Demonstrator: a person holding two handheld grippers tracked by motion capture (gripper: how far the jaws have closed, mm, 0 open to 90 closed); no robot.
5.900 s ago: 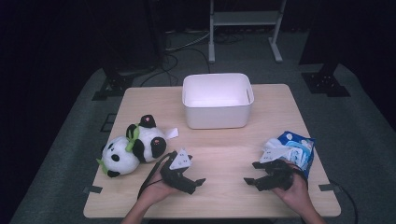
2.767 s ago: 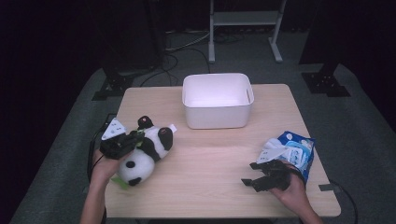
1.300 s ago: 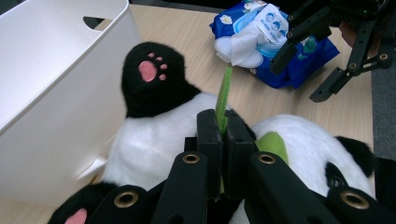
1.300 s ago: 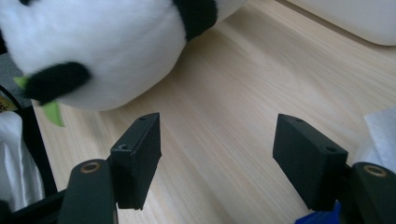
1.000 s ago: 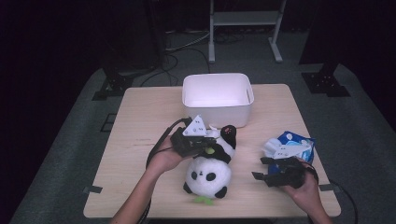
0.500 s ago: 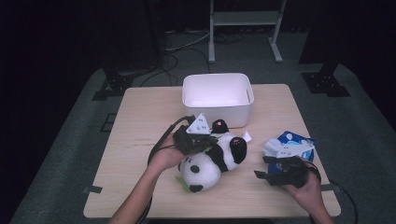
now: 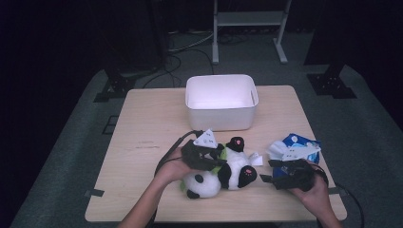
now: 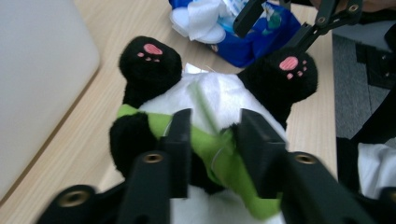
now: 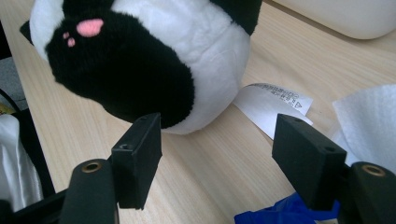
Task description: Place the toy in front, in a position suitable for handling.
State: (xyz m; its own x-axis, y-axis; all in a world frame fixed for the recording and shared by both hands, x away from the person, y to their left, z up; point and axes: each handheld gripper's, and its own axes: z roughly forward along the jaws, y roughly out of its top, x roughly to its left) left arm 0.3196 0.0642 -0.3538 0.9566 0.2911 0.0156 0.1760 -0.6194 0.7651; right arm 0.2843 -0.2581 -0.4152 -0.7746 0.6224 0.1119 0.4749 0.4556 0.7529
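Note:
A black and white panda plush (image 7: 223, 175) lies on its back at the front middle of the table, its pink-padded feet pointing right. My left gripper (image 7: 202, 155) is shut on the green cloth at the panda's (image 8: 219, 93) neck, with the jaws of the left gripper (image 8: 212, 140) pinching that green fold. My right gripper (image 7: 284, 174) stands open just right of the plush, low over the table. In the right gripper view the panda's (image 9: 163, 51) dark foot sits just beyond the right gripper's (image 9: 222, 158) left jaw, and its white label (image 9: 273, 100) lies flat on the wood.
A white bin (image 7: 222, 114) stands at the back middle of the table. A blue tissue pack (image 7: 295, 146) with white tissue sticking out lies behind my right gripper; the same blue tissue pack (image 8: 252, 37) sits beyond the panda's feet. The table's front edge (image 7: 214, 219) is close.
My left gripper has carried the panda from the table's left side to the front middle and lowered it beside the right gripper. The right gripper has barely shifted.

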